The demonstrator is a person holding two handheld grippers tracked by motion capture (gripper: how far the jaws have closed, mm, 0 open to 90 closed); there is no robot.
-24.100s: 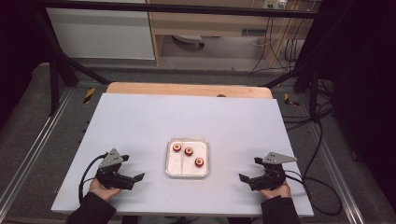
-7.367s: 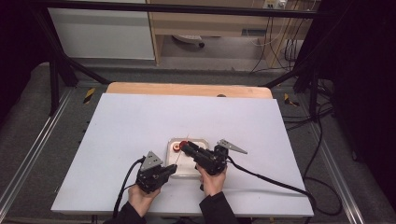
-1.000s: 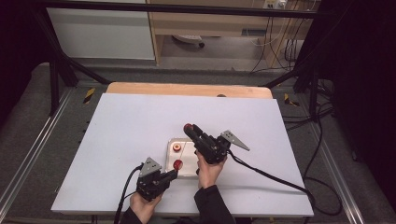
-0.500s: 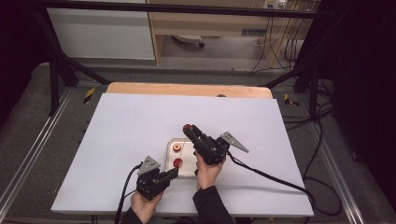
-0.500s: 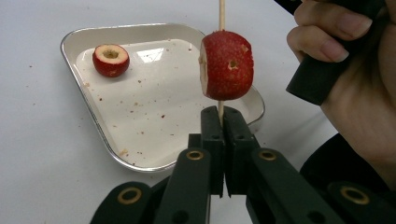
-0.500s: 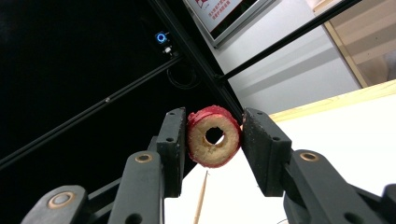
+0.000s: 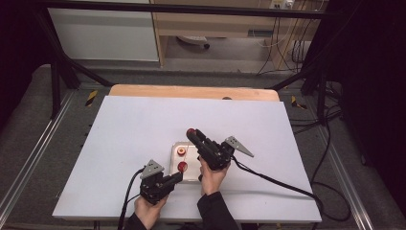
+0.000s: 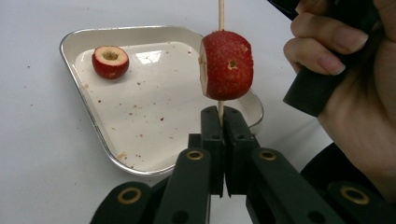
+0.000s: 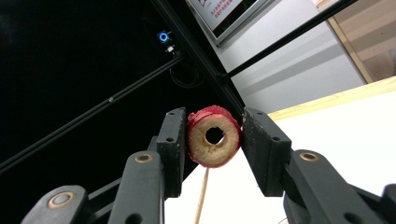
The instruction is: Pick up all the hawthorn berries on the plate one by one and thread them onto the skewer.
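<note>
The step in hand looks like threading cored fruit onto a skewer (image 8: 221,14). At lower centre, the left gripper (image 8: 220,122) pinches the stick, one red fruit (image 8: 227,65) already on it. The right gripper (image 9: 214,135) clamps a fruit ring (image 9: 214,136), whose hole must next meet the stick's tip. The tray (image 8: 88,35) keeps one fruit half (image 8: 110,60) at upper left
</note>
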